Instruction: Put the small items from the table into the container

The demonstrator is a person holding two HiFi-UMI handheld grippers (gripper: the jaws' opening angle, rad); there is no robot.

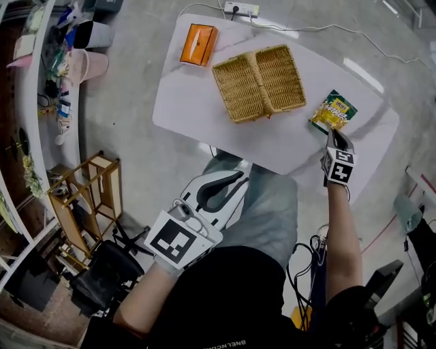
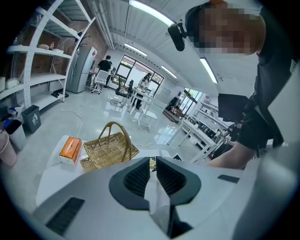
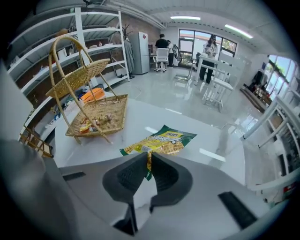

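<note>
A green and yellow snack bag (image 1: 334, 109) lies at the right end of the white table (image 1: 197, 102). My right gripper (image 1: 332, 131) is shut on its near edge, and in the right gripper view the bag (image 3: 161, 140) runs from between the pads of that gripper (image 3: 149, 161) out over the tabletop. The wicker basket (image 1: 259, 82) with a handle stands mid-table; in the right gripper view the basket (image 3: 93, 108) holds small wrapped items (image 3: 91, 123). My left gripper (image 1: 238, 178) hangs below the table's near edge over the person's lap. In its own view the left gripper (image 2: 153, 164) is shut with nothing between its jaws.
An orange tissue box (image 1: 198, 44) sits at the table's far left corner, with a power strip (image 1: 241, 9) and its cable on the floor beyond. A wooden rack (image 1: 88, 198) and a black chair (image 1: 102, 279) stand to the left of the person.
</note>
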